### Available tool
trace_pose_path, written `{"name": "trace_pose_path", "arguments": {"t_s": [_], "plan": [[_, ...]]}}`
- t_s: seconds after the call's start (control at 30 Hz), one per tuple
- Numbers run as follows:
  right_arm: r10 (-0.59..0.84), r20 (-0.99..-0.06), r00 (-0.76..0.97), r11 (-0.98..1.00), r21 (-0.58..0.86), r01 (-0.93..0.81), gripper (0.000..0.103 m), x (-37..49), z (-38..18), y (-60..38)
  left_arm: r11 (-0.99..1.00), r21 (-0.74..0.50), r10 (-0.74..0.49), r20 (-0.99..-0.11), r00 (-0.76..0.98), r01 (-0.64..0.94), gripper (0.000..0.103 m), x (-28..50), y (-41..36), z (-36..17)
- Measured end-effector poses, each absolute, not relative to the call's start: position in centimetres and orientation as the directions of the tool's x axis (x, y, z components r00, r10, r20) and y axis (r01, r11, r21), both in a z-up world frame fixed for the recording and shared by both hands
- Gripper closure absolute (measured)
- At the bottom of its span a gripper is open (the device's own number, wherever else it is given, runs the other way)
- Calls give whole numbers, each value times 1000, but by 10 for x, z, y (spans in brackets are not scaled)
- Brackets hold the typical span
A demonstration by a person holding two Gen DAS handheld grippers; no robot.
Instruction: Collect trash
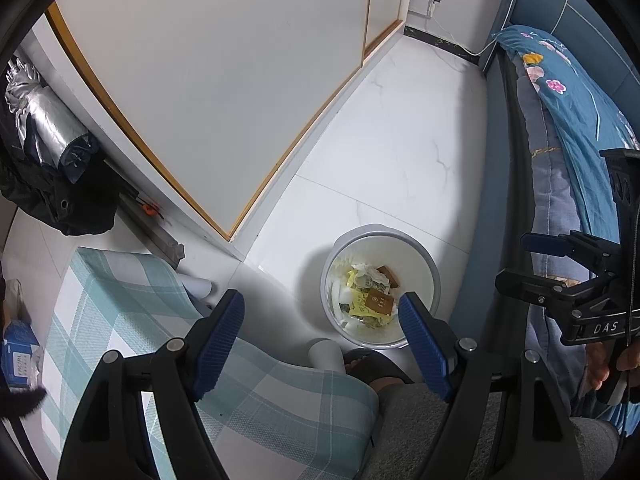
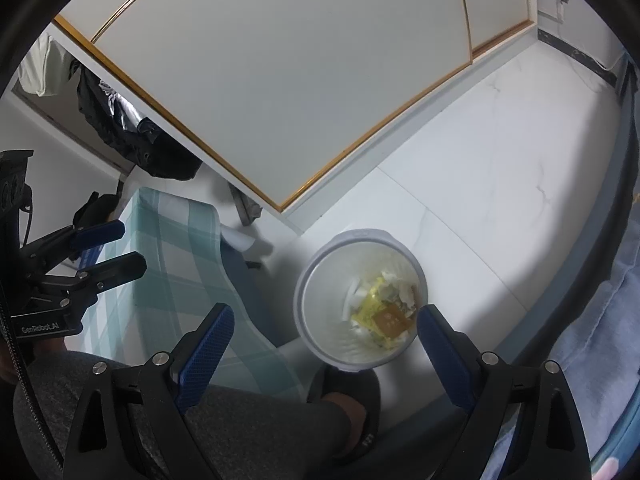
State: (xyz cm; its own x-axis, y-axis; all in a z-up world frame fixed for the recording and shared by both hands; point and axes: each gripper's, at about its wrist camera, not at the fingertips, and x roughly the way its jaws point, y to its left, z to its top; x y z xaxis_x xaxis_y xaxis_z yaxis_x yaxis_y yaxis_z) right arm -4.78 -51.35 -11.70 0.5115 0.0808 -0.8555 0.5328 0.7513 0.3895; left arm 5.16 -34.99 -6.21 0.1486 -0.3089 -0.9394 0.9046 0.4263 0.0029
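Bin (image 1: 382, 236) sits below; both the left gripper (image 1: 320, 350) and right gripper (image 2: 326, 354) hang spread, empty. Advice: grab bin's rim squarely, lift level.

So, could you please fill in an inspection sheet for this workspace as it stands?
Surface: white marbled floor tiles, bare beyond the bin.
Job's things: white trash bin upright on the floor, holding crumpled paper, yellow wrappers and a brown packet.
Clutter: blue tissue pack on the checked table cover; dark clothing pile by the wardrobe.
Grippers: left gripper and right gripper both held above the bin, jaws open, nothing between them.
Cables: white charger lead from the wall socket to the bed.
Surroundings: sliding wardrobe door, blue floral bedding, person's sandalled foot beside the bin.
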Motion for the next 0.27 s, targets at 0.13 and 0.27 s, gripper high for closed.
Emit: {"name": "trace_pose_path", "arguments": {"t_s": [0.13, 0.27], "plan": [[80, -854, 515, 751, 391, 532, 10, -49, -118, -512, 430, -4, -310, -940, 144, 903, 26, 52, -349, -63], [80, -854, 513, 750, 391, 534, 10, -50, -119, -512, 444, -4, -320, -935, 154, 896, 26, 53, -347, -60]]}}
